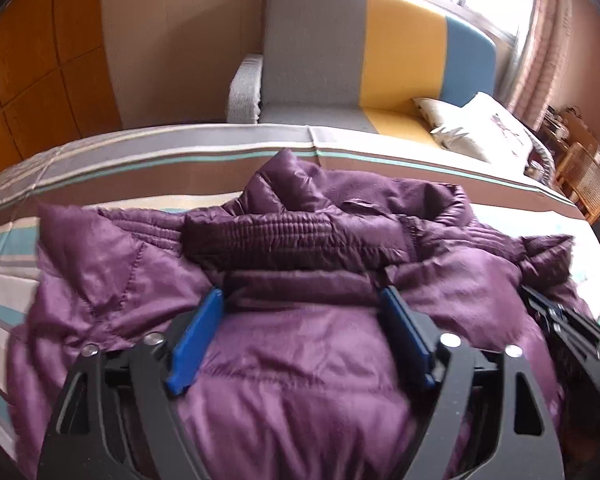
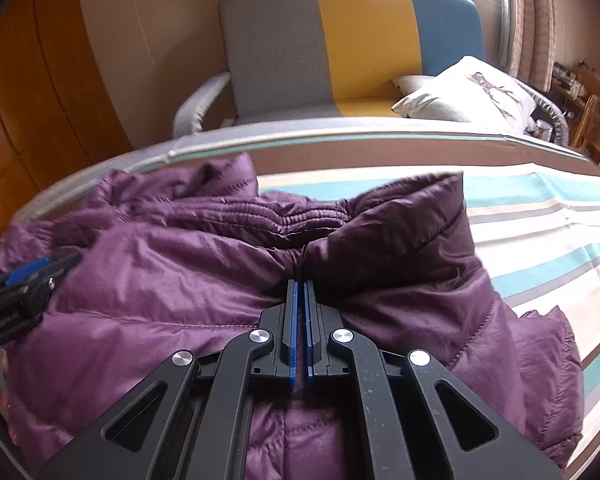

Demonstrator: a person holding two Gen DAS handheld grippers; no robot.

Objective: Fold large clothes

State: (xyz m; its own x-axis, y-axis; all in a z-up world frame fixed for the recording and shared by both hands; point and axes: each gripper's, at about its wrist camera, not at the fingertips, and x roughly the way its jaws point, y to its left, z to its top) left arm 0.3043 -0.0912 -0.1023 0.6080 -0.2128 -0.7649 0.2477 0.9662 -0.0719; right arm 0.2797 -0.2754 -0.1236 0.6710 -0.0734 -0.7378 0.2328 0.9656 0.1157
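A purple quilted down jacket [image 1: 300, 248] lies crumpled on a striped bed [image 1: 148, 164]; it also fills the right wrist view [image 2: 172, 264]. My left gripper [image 1: 304, 296] is open, its blue pads spread wide over the jacket's middle fold, holding nothing. My right gripper [image 2: 301, 286] is shut on a pinch of the jacket fabric near a seam. The right gripper shows at the right edge of the left wrist view [image 1: 560, 320]. The left gripper shows at the left edge of the right wrist view [image 2: 24, 280].
A grey, yellow and blue sofa [image 1: 364, 60] stands past the bed's far edge, with white cushions [image 1: 480, 124] on it. Wooden cabinet doors [image 1: 40, 60] stand at the left. Wicker chairs [image 1: 588, 176] stand at the right. Bare striped bedsheet [image 2: 548, 232] lies right of the jacket.
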